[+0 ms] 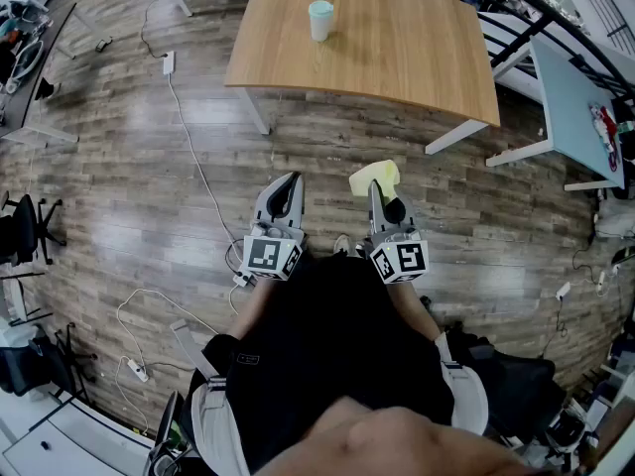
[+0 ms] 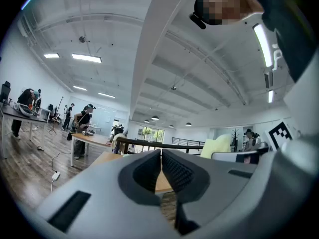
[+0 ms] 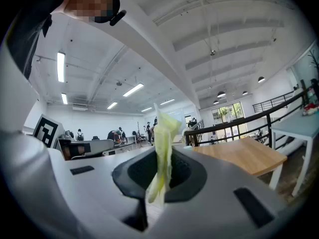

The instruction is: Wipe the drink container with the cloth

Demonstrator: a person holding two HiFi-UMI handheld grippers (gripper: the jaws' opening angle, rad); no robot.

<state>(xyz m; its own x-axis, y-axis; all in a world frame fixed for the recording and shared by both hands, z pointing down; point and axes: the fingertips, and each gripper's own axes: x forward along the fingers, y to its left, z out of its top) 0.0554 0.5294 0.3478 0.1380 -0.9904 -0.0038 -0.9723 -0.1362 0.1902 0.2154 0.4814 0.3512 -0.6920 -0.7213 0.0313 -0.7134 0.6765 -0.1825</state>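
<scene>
Wiping is not yet starting, by my reading: only the pick-up of the cloth looks done. The right tongs (image 1: 375, 188) are clamping the cloth (image 1: 377, 175), a soft pale-yellow piece. In the right gripper view it is standing up between the ribbed dark pads as a thin crumpled fold, with a limp tail hanging below the pinch. The left tongs (image 1: 290, 182) are pressing together on nothing, pad against pad, with only a hairline seam showing in the left gripper view. Both are hovering side by side over the floor (image 1: 119, 167), grey-brown wood-grain planking, short of the bench (image 1: 417, 67). The drink container (image 1: 320, 20) is standing upright on that bench, toward its far left part, well apart from both tongs and touched by neither. It is a small pale tapered cup with a mint-green lid, likely light and easy to tip. The bench top is showing as smooth light wood with rounded corners, on white legs. Left to do, as I judge it: closing on the bench, opening the left tongs to steady the cup, and rubbing the cloth over its wall and lid.
</scene>
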